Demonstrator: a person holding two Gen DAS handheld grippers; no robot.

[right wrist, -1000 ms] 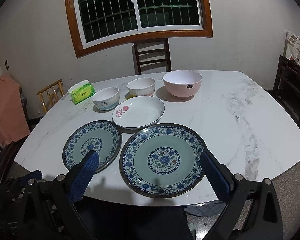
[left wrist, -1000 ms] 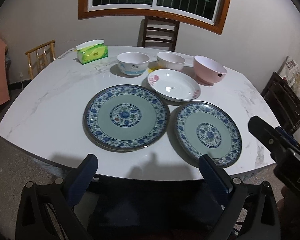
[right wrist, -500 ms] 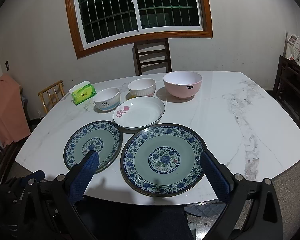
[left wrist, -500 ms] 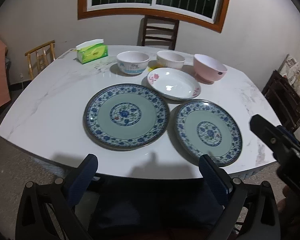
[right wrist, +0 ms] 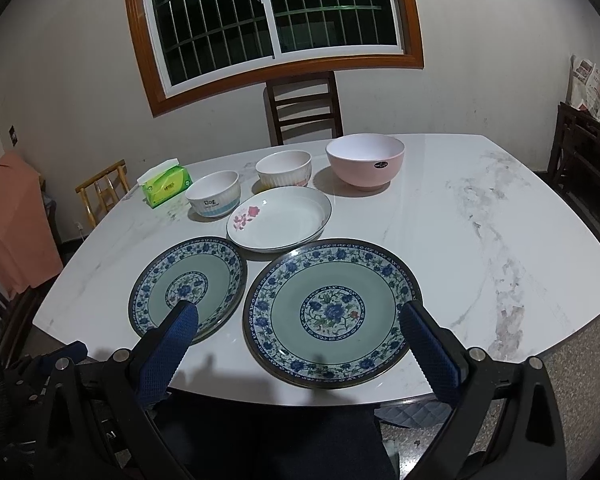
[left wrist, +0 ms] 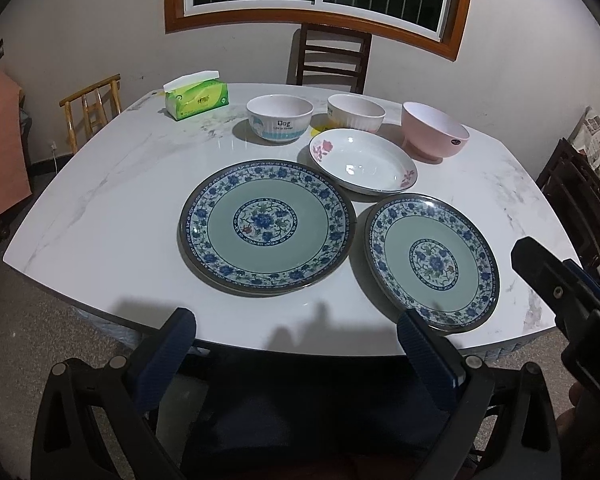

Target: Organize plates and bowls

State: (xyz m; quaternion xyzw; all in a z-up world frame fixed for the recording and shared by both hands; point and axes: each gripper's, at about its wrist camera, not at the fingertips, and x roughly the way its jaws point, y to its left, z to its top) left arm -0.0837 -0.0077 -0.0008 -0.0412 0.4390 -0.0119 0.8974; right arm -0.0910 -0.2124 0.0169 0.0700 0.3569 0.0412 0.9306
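So the two blue-floral plates are sitting side by side at the near edge of the marble table (left wrist: 100, 208), left plate (left wrist: 266, 226) and right plate (right wrist: 332, 312), both with green centres. Behind them a white rose-print dish (right wrist: 278, 218) is lying, then a cartoon bowl (left wrist: 280, 118), a ribbed bowl (left wrist: 356, 112) and a pink bowl (right wrist: 364, 160) lining up in a row. Left gripper (left wrist: 296, 334) and right gripper (right wrist: 300, 326) are both hanging wide open, holding nothing. Versus a second ago, both have been creeping slightly closer to the table; the dishes haven't moved.

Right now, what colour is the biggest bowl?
Pink outside, the big bowl is paler inside. The right wrist view shows it best.
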